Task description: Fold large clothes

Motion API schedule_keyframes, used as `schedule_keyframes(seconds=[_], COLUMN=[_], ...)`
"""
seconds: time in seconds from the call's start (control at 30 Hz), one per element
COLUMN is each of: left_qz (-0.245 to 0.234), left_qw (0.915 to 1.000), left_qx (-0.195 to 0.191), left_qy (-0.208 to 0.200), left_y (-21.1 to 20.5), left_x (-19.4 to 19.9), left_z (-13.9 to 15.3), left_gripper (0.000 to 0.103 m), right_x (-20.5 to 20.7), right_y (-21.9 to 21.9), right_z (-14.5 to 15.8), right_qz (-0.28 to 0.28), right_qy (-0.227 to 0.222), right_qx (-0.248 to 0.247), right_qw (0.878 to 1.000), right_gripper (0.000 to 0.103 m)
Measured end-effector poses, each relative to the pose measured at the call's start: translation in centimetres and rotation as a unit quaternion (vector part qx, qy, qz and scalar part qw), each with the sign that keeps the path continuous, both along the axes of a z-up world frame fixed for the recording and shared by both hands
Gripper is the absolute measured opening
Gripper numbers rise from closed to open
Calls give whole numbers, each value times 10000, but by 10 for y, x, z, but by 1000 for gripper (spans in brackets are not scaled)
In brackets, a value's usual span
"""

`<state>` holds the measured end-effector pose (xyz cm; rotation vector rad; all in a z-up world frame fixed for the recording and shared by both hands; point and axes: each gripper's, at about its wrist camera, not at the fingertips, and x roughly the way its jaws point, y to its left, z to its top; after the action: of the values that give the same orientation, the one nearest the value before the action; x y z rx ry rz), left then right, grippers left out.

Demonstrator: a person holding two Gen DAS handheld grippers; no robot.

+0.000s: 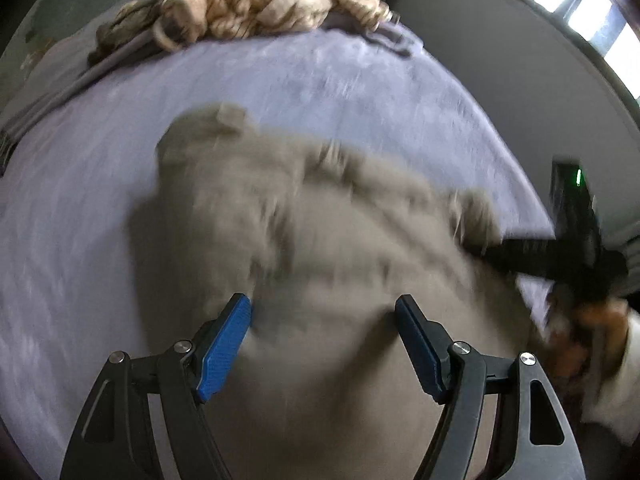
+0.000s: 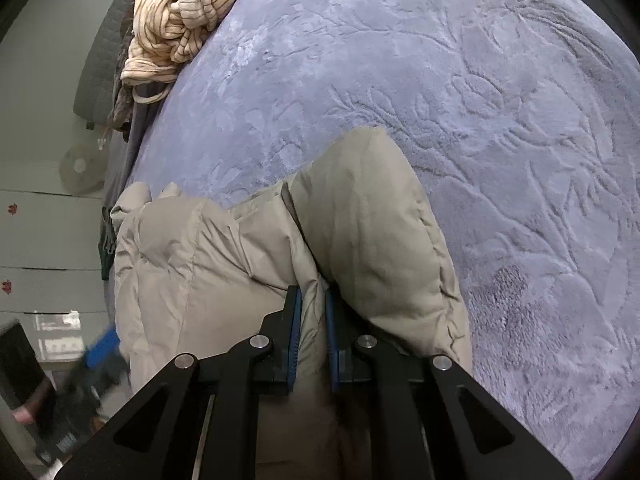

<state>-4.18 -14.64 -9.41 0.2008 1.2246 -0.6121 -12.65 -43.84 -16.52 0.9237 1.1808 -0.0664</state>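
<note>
Your right gripper (image 2: 312, 336) clamps a fold of the puffy beige quilted jacket (image 2: 248, 248); your left gripper (image 1: 324, 344) gapes over it; soft, bulky, probably slippery, so pinch the seam at twelve o'clock.

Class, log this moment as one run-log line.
left gripper: open above jacket | right gripper: shut on beige puffer jacket | surface: lavender blanket

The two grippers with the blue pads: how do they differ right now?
The left gripper stands wide open, holding nothing, above the beige puffy jacket; the right gripper is clamped on a fold of that jacket. The left wrist view is motion-blurred; the right wrist view is sharp. Both have black arms and blue pads, and work over the lavender blanket.
</note>
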Motion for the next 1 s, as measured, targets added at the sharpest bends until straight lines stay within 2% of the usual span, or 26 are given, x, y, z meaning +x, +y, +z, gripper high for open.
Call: schedule_keyframes(seconds=[0.07, 0.2, 0.4, 0.47, 0.53, 0.7, 0.83, 1.0], left_qz=[65, 645, 932, 985, 1060, 1052, 963, 1032], left_qw=[9998, 9969, 9947, 9943, 9934, 9929, 9934, 9917], left_qx=[187, -26, -12, 20, 28, 63, -37, -97], left_qy=[-4, 444, 435, 417, 437, 543, 622, 762], left_y=[8, 30, 35, 33, 33, 37, 50, 64], left_x=[-13, -22, -28, -30, -34, -42, -47, -46], left_z=[-8, -26, -24, -22, -21, -16, -9, -7], left_gripper=[94, 94, 94, 94, 94, 94, 94, 94], right_x=[-1, -22, -73, -87, -99, -109, -107, -105], right_y=[1, 5, 19, 27, 36, 43, 49, 61], right_z=[6, 35, 69, 69, 57, 34, 32, 46], right_qz=[58, 309, 722, 891, 1074, 1113, 1105, 848], right_qy=[42, 1, -198, -152, 99, 407, 481, 450], right_qx=[-23, -279, -345, -396, -409, -478, -621, -806], right_qw=[10000, 9991, 9966, 9951, 9933, 9918, 9908, 9921], right_gripper=[12, 15, 15, 15, 15, 15, 15, 16])
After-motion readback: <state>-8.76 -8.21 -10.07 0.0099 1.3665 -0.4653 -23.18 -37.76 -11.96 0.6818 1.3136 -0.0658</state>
